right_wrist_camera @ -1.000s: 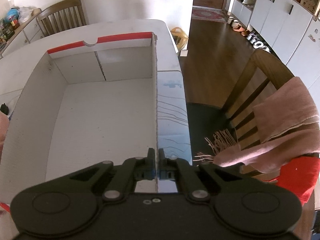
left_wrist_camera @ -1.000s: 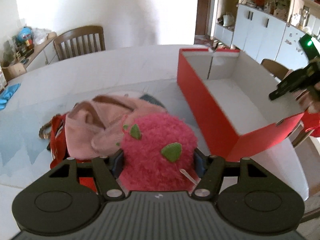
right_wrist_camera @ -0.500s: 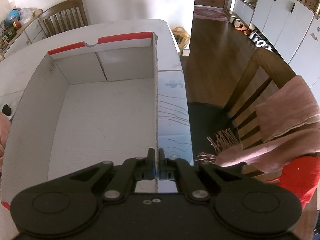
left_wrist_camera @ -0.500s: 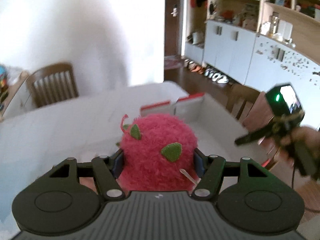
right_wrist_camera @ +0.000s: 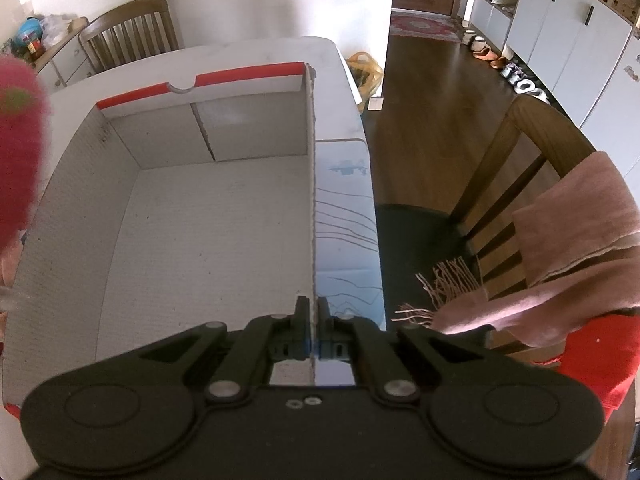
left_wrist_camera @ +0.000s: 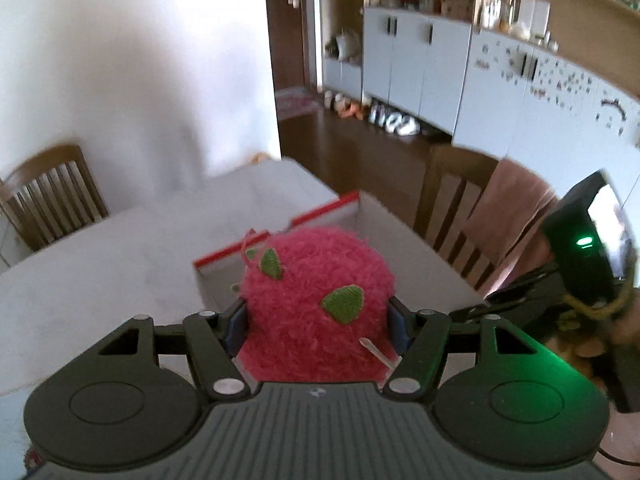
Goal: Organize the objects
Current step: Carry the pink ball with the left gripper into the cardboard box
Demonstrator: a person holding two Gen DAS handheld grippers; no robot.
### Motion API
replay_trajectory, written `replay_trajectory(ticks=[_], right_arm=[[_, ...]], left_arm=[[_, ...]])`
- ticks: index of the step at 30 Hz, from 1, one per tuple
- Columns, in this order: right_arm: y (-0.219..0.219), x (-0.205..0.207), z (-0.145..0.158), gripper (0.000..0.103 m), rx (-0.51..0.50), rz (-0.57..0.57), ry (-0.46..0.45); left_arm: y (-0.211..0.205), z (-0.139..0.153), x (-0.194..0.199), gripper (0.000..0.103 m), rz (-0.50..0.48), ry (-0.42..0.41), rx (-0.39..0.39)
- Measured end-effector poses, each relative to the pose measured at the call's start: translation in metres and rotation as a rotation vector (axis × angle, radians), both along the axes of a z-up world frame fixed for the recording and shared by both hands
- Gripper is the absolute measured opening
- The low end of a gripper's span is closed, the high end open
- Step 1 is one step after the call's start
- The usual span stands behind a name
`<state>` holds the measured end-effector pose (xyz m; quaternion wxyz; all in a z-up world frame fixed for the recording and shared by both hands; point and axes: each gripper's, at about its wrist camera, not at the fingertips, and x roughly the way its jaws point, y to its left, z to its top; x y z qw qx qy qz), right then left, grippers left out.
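Left tongs (left_wrist_camera: 318, 316) pinching the fuzzy pink plush (left_wrist_camera: 316, 304) have swung off the clothes pile, now mid-frame over the red box (right_wrist_camera: 200, 208); right tongs (right_wrist_camera: 312, 312) pinch its wall. Drop looks next.

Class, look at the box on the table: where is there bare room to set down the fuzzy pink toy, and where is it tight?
The box's whole floor is bare, bordered by its four walls. The tabletop beyond the box's far wall is bare too. Tight spots: the near right wall, pinched by the right gripper, and the narrow table strip beside it. The pink toy sits in the left gripper.
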<state>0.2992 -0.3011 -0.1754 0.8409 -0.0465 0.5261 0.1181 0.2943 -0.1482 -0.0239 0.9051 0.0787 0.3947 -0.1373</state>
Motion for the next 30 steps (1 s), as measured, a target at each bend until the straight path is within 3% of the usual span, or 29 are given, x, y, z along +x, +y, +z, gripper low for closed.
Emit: replay_trajectory(ticks=[15,22,30], right_arm=[[0.002,0.001,-0.001,0.001,-0.011,0.02,0.014],[0.001,0.002,0.0,0.001,-0.008,0.028,0.019],[0.0,0.003,-0.001,0.001,-0.003,0.034,0.022]], left_arm=[[-0.038,-0.097,0.034,0.066,-0.062,0.241,0.129],[-0.046,-0.116,0.038,0.069,-0.079,0.321,0.162],[-0.044,-0.116,0.039,0.079,-0.067,0.326,0.155]])
